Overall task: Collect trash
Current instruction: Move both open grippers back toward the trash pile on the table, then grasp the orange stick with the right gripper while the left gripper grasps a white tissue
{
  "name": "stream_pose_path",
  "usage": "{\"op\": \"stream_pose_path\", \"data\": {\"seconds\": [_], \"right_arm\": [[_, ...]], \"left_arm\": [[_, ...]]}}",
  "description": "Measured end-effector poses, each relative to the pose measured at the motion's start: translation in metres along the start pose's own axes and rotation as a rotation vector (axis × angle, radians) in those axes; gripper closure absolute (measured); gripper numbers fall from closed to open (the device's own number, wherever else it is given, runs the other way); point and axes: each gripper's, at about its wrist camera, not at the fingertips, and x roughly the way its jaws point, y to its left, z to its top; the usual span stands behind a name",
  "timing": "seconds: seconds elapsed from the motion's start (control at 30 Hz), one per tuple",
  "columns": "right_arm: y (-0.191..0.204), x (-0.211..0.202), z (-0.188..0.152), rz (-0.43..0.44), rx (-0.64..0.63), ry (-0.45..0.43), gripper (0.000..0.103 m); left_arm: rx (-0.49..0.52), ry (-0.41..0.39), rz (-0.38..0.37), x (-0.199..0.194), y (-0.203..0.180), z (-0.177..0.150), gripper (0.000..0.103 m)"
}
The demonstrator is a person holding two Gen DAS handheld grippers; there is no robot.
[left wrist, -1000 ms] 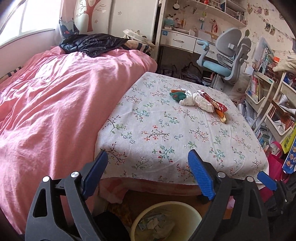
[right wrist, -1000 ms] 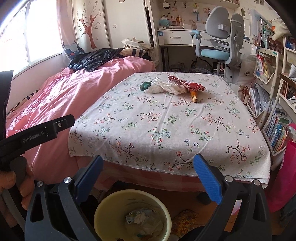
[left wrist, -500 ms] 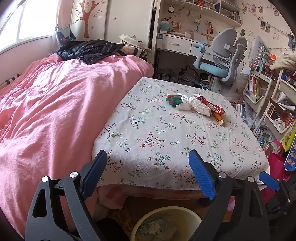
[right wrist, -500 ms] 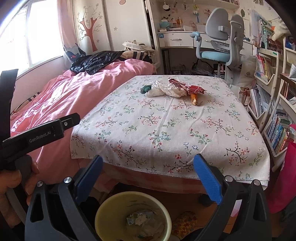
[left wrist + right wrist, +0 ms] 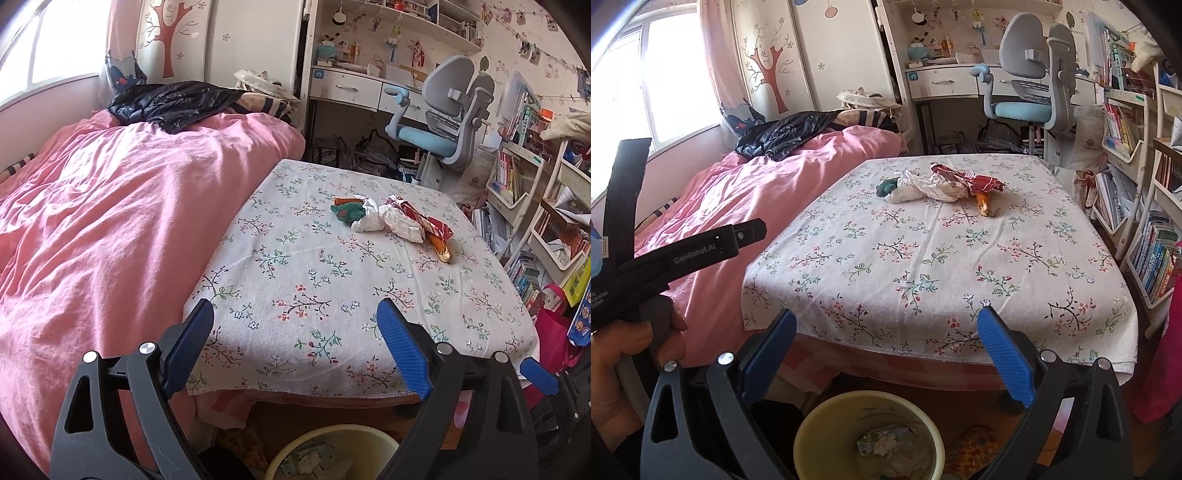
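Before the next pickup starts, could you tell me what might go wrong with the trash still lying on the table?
1. The crumpled white paper, red wrapper and green scrap lie tangled together; one grab may drag or drop neighbours.
2. The floral tablecloth is loose and could be pinched along with the trash.
3. The yellow bin sits low beside the table's near edge, so pieces could fall outside it during the carry.
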Motion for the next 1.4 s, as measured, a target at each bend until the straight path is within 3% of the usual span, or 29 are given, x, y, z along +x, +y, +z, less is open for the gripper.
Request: {"op": "stream_pose_path", "data": {"seconds": [0.2, 0.4, 0.63, 0.83, 0.9, 0.97, 1.17, 1.4], "right_arm": [[-0.001, -0.001, 0.007, 0.019, 0.011, -0.001, 0.009], [-0.008, 0.003, 0.039, -0.01, -0.043, -0.012, 0.009], [-0.04, 0.03, 0.097, -0.093, -0.12, -0.002, 0.009], [-0.079, 0.07, 0.102, -0.104, -0.052, 0.094, 0.009], [-0.085, 0.083, 0.1, -0.088, -0.044, 0.142, 0.013], [-0.089, 0.096, 0.103, -0.082, -0.055, 0.176, 0.024], [-0.107, 0.135, 0.117, -0.048, -0.009, 0.214, 0.043], [-0.122, 0.167, 0.12, -0.021, 0.035, 0.25, 0.055]], "left_arm": [[0.032, -0.005, -0.002, 0.008, -0.004, 0.014, 0.017], [0.064, -0.002, -0.015, 0.023, -0.011, 0.031, 0.017], [-0.012, 0.068, -0.145, 0.052, -0.024, 0.044, 0.017], [-0.046, 0.093, -0.206, 0.08, -0.044, 0.059, 0.017], [-0.067, 0.109, -0.222, 0.093, -0.049, 0.064, 0.017], [-0.088, 0.122, -0.237, 0.106, -0.055, 0.07, 0.017], [-0.147, 0.151, -0.282, 0.145, -0.078, 0.084, 0.017], [-0.222, 0.223, -0.285, 0.204, -0.097, 0.089, 0.017]]}}
